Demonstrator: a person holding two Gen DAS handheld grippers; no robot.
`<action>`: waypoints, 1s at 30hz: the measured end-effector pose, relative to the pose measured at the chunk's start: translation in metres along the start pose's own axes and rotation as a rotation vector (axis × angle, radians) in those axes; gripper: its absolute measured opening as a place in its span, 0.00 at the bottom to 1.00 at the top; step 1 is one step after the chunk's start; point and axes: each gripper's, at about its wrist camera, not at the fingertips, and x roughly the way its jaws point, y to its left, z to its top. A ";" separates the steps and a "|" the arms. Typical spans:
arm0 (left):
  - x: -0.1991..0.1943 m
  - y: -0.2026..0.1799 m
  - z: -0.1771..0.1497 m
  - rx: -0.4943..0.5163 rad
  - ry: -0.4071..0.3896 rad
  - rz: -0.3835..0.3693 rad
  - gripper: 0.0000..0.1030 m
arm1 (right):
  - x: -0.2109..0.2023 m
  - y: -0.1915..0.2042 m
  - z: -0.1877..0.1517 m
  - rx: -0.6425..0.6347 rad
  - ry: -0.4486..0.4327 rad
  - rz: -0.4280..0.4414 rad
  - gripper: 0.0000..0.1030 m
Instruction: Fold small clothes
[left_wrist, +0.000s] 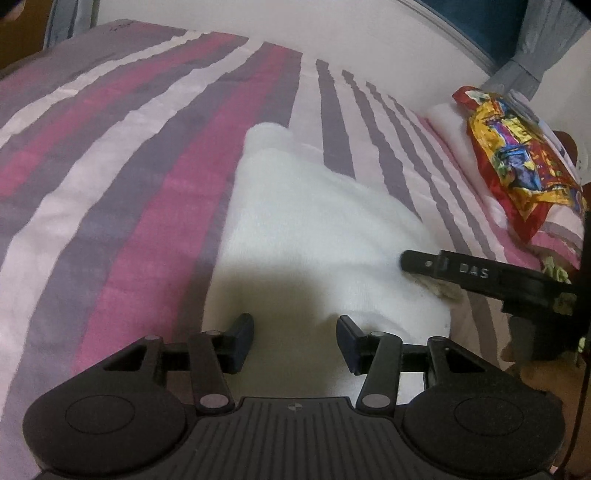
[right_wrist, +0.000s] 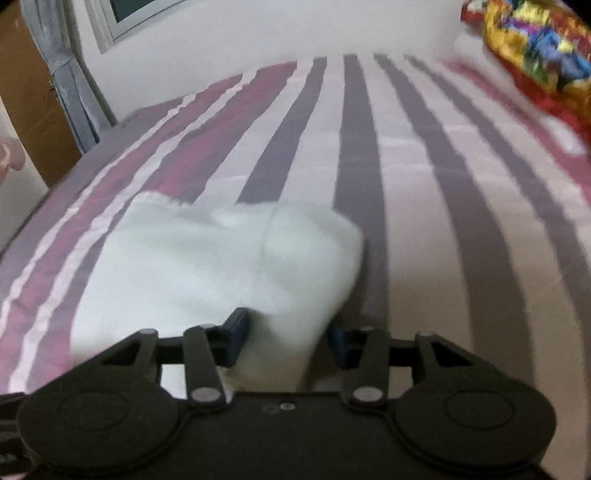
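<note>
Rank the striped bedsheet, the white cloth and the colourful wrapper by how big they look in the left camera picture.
1. striped bedsheet, largest
2. white cloth
3. colourful wrapper, smallest, though it lies farther from the camera, so its true size is unsure.

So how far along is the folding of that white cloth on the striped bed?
Early, I'd judge. The white cloth lies spread on the striped bedsheet in a loose shape, with no neat fold showing. In hand: the right gripper has its open fingers around the near corner of the cloth, and the left gripper is open at the near edge. Left: closing, lifting and folding it over.
</note>
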 end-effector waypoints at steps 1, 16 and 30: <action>-0.005 -0.001 0.001 0.000 -0.005 0.002 0.48 | -0.005 0.000 0.001 -0.004 -0.013 -0.005 0.44; -0.171 -0.077 -0.008 0.128 -0.249 0.167 1.00 | -0.178 0.001 -0.033 0.071 -0.180 0.163 0.65; -0.350 -0.110 -0.075 0.042 -0.420 0.279 1.00 | -0.352 0.001 -0.090 0.106 -0.291 0.202 0.86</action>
